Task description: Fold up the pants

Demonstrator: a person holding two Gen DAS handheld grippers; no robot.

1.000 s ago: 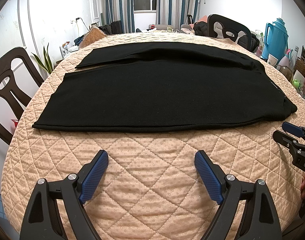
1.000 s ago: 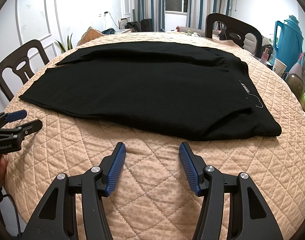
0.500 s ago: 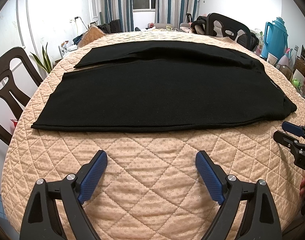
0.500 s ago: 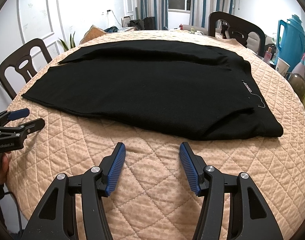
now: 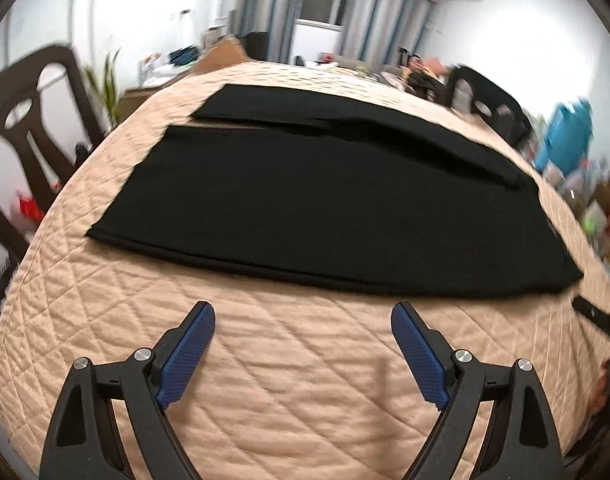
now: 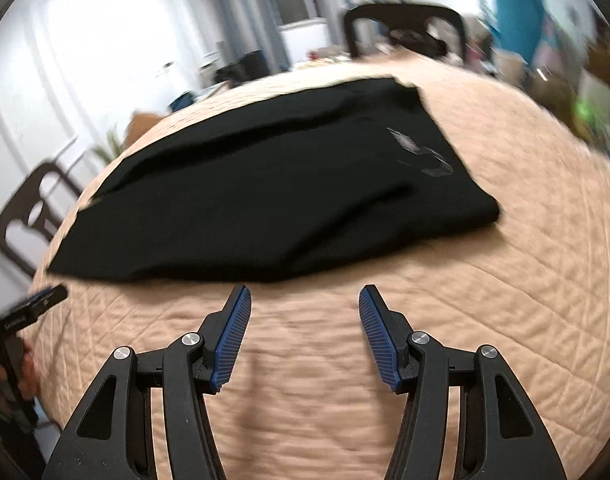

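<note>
Left gripper point(image 5: 303, 344) jaws wide apart, empty, over peach quilted table cover point(image 5: 305, 392). Right gripper point(image 6: 304, 330) jaws also spread, narrower gap, holding nothing. Flat black fabric pants point(image 5: 317, 208) lie ahead of both, not touching; near hem just beyond right fingertips. Dark wooden chairs point(image 6: 405, 28) behind, blurred.

No text can be read clearly. The black pants point(image 6: 265, 184) carry a pale printed mark point(image 6: 421, 152) near the waist end, too smeared by motion blur to make out. The left gripper point(image 6: 33, 308), seen at the edge of the right wrist view, bears small white lettering on its black body, also too blurred to read.
</note>
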